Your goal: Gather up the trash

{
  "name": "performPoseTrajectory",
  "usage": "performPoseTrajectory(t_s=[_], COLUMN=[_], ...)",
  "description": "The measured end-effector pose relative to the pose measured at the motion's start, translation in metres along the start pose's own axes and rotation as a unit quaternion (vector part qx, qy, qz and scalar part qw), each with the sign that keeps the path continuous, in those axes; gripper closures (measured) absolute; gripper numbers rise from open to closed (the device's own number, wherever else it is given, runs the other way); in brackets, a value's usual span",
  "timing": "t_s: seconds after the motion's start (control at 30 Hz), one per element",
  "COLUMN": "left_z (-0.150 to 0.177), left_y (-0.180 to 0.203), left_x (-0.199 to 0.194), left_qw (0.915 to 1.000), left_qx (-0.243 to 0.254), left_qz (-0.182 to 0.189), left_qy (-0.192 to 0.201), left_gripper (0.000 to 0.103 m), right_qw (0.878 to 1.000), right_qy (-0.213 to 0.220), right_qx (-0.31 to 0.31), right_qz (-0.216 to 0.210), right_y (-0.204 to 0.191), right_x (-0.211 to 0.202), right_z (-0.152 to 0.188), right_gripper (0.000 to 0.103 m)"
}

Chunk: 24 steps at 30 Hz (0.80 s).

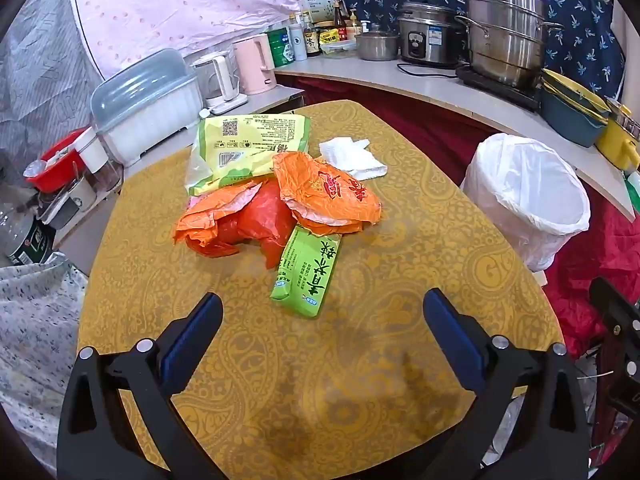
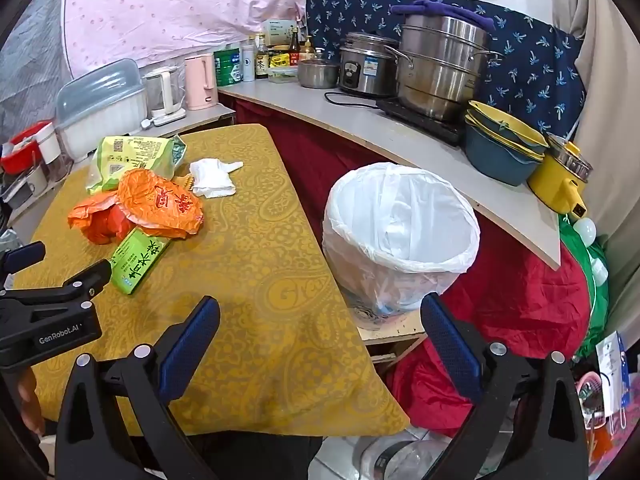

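While both my claws hang spread wide and grasping nothing, the yellow-patterned worktop (image 1: 360, 360) fills the space beneath and ahead of my left claw (image 1: 322, 320). My right claw (image 2: 320, 320) straddles the worktop's right edge, and just beyond its right finger stands the white-lined trash bin (image 2: 400, 232), mouth open, beside the worktop and below the long counter (image 2: 360, 124). From my left claw that bin sits ahead and to the right.

Straight ahead of my left claw lies the trash heap. Farthest off is the pale yellow-green snack bag (image 1: 248, 148), lying flat. Nearer, overlapping it, are the crumpled orange plastic bags (image 1: 328, 192), one with red characters on it. Closest to my left claw, its far end tucked under the orange plastic, is the green wrapper (image 1: 306, 272). Beyond the orange bags and to the right rests a crumpled white tissue (image 1: 352, 156), lying apart from the wrapper.
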<state>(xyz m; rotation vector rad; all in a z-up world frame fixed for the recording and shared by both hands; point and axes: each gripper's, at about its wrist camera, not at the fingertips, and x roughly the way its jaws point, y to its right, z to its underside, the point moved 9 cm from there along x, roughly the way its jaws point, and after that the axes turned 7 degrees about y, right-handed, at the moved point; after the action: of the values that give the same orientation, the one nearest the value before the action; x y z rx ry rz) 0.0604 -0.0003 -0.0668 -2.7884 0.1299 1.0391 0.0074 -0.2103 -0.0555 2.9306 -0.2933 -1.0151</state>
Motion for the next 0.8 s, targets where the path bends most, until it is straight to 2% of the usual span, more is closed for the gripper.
performPoseTrajectory(t_s=[0.3, 0.8], left_z=[-0.002, 0.004], left_y=[0.0, -0.01], left_x=[-0.006, -0.006], left_qw=[0.9999, 0.9999], left_qx=[-0.001, -0.005], left_qz=[-0.01, -0.005], left_qy=[0.011, 0.015], left_gripper=[0.007, 0.007], right_qw=[1.0, 1.0], right_qy=[0.005, 0.015], right_qx=[-0.009, -0.015], right_qz=[0.003, 0.009], right_y=[-0.007, -0.008], right_x=[-0.005, -0.01], right_z=[-0.007, -0.004], right_gripper=[0.007, 0.007])
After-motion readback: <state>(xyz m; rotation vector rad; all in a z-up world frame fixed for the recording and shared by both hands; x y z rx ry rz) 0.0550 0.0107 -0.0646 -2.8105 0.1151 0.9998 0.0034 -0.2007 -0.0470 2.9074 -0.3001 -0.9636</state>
